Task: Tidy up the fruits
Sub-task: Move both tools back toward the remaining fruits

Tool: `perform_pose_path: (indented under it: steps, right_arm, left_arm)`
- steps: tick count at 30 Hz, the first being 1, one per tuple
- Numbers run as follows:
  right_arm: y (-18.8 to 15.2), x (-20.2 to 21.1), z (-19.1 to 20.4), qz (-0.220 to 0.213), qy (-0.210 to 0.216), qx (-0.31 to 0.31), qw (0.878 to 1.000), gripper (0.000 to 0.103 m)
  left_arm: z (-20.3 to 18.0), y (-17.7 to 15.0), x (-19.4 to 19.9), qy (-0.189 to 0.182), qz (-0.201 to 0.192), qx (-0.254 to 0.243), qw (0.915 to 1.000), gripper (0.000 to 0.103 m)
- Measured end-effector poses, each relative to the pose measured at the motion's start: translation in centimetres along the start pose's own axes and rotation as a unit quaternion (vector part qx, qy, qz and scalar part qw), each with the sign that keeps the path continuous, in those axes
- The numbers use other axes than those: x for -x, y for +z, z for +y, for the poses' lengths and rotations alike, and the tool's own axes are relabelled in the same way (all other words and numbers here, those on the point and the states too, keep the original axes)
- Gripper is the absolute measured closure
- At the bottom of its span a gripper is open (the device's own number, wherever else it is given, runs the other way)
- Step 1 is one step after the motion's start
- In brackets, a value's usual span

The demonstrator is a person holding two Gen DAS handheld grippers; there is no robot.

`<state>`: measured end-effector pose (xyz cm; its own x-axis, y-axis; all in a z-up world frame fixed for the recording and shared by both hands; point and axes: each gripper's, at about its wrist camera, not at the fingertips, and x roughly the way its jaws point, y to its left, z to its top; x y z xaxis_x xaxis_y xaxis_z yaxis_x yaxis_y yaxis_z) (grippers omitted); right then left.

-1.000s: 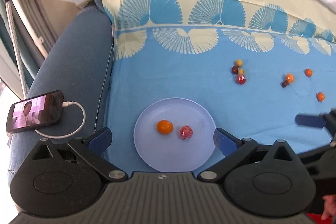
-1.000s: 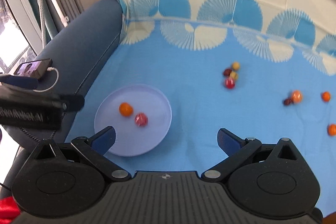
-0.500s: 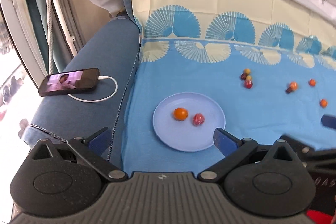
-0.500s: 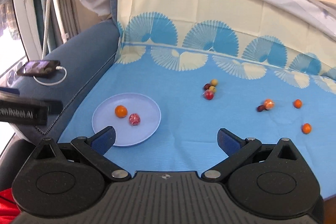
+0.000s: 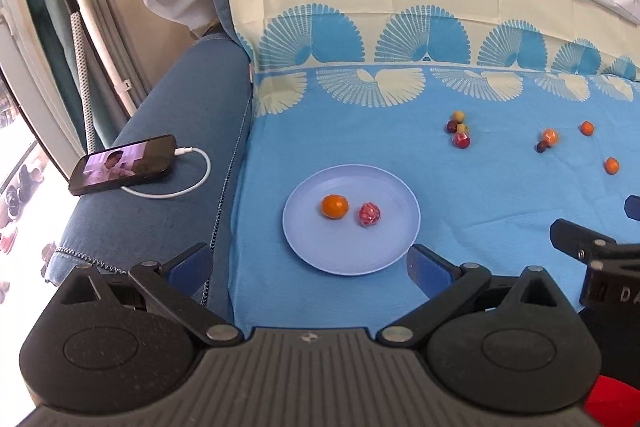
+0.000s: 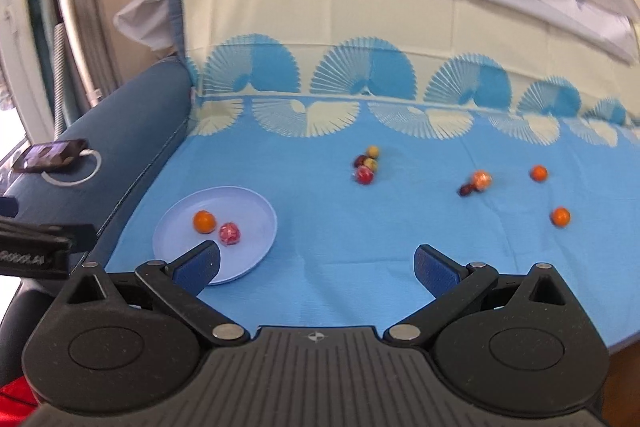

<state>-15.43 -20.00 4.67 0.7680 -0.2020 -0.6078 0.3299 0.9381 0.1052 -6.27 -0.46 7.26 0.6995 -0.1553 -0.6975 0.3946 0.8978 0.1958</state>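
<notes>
Two fruits (image 5: 348, 210) plated — others (image 6: 478, 181) blurred

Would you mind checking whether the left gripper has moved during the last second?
Yes. The left gripper has pulled back from the round lilac plate, which now looks smaller and farther.

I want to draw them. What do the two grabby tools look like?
Both tools, left and right, have black plastic bodies, ribbed in the middle, with round side discs, silver pins, and blue finger pads. White letters mark the sides. No cables show.
</notes>
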Motion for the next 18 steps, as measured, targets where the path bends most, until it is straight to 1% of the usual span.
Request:
perform_pose_path:
  steps: [2, 4, 7, 9, 13, 16, 18]
  right_arm:
    - [0.1, -0.5, -0.3, 0.005, 0.007, -0.012, 1.0, 0.001]
    - [0.2, -0.9, -0.1, 0.011, 0.017, -0.009, 1.0, 0.001]
    - [0.2, -1.5, 0.5, 0.02, 0.034, 0.008, 0.999, 0.001]
    - [0.3, -1.7, 0.7, 0.023, 0.037, 0.013, 0.999, 0.001]
    - [0.3, -2.9, 0.3, 0.033, 0.032, 0.002, 0.999, 0.001]
    - [0.3, -4.1, -0.5, 0.039, 0.018, -0.01, 0.999, 0.001]
    - [0.4, -5.1, -1.3, 0.042, 0.0, -0.016, 0.999, 0.001]
  left_arm:
    - [0.0, 0.2, -0.3, 0.001, -0.006, 0.0, 1.0, 0.0]
    - [0.1, 0.6, -0.6, 0.002, -0.005, 0.006, 1.0, 0.0]
    - [0.2, 1.1, -1.7, 0.001, 0.008, 0.018, 0.9998, 0.0]
    - [0.3, 1.3, -2.5, 0.002, 0.018, 0.024, 0.9996, 0.0]
    - [-0.1, 1.6, -3.6, 0.002, 0.031, 0.019, 0.9993, 0.0]
    - [-0.6, 2.1, -4.6, 0.0, 0.033, 0.01, 0.9994, 0.0]
    - [-0.9, 2.6, -5.3, -0.006, 0.033, 0.008, 0.9994, 0.0]
